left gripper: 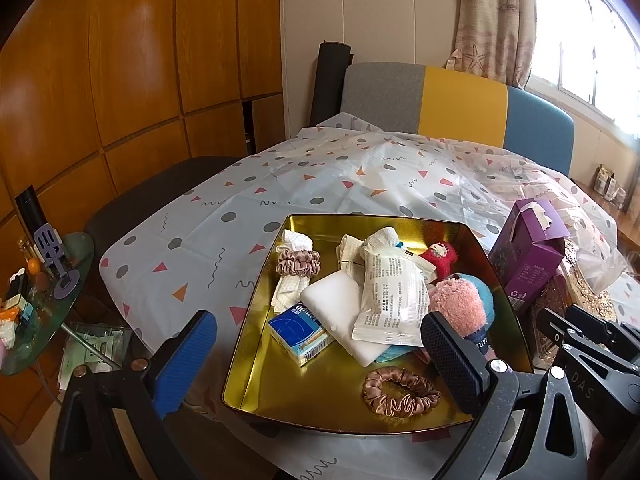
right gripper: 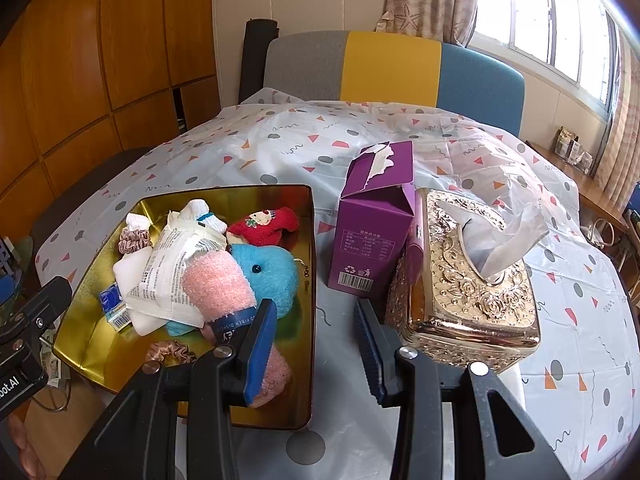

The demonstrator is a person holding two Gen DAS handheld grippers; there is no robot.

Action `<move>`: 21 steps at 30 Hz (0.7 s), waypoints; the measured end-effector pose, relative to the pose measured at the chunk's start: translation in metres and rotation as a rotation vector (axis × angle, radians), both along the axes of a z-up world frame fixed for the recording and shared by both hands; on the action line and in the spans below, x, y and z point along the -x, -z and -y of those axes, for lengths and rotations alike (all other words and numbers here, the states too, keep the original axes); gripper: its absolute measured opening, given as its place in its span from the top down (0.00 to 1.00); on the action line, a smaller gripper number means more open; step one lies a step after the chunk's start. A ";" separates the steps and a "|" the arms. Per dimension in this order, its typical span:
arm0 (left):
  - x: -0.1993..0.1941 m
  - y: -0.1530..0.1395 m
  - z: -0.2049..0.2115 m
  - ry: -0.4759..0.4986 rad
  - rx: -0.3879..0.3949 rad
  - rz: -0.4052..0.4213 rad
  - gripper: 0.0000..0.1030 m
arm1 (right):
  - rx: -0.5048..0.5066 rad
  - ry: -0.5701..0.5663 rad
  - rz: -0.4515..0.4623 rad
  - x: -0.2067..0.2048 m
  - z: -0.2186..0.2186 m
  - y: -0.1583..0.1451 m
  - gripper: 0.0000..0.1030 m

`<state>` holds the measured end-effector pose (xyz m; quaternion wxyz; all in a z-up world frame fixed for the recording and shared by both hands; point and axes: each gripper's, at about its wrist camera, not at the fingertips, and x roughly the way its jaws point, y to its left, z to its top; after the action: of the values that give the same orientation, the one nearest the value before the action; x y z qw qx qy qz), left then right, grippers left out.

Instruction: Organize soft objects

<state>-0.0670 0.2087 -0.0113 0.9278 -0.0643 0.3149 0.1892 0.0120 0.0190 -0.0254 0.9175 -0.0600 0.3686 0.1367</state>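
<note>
A gold tray (left gripper: 256, 360) sits at the near left part of the surface (left gripper: 224, 208), which is covered by a white cloth printed with triangles and dots. The soft things are piled inside the tray: a pink towel (left gripper: 456, 308) lies over a blue plush toy (right gripper: 272, 276) toward the tray's right side, a red cloth (right gripper: 266, 222) with a cartoon face lies beyond them, and white socks (left gripper: 384, 240) lie near the far wall. A white printed packet (left gripper: 390, 300) rests on a white pad (left gripper: 336, 300) in the middle, with a small blue tissue pack (left gripper: 300, 332) just left of it. 1 pink scrunchie (left gripper: 298, 262) lies toward the tray's far left, and 1 tan scrunchie (left gripper: 400, 392) lies alone on the tray floor near its front wall.

The left gripper (left gripper: 320, 356) hangs over the tray's near end with its jaws spread wide and nothing between them. The right gripper (right gripper: 316, 344) is at the tray's right wall, its jaws also spread and empty; the left jaw sits over the pink towel, though contact cannot be told, and the right jaw is outside the tray over the cloth.

Right of the tray stands a torn purple carton (right gripper: 372, 232), touching a gold tissue box (right gripper: 476, 280) with a tissue sticking up.
</note>
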 end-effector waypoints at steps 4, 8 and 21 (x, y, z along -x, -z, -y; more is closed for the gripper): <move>0.000 0.000 0.000 -0.001 0.001 -0.001 0.00 | 0.000 -0.004 -0.001 0.000 0.000 0.000 0.61; -0.001 0.000 0.001 0.000 0.001 -0.003 0.00 | 0.002 -0.005 -0.003 -0.001 -0.001 0.001 0.61; -0.001 0.002 0.000 0.000 0.016 -0.015 0.00 | 0.005 -0.009 -0.008 -0.001 -0.003 0.003 0.61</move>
<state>-0.0660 0.2086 -0.0131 0.9249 -0.0702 0.3235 0.1873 0.0131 0.0222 -0.0286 0.9152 -0.0634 0.3724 0.1402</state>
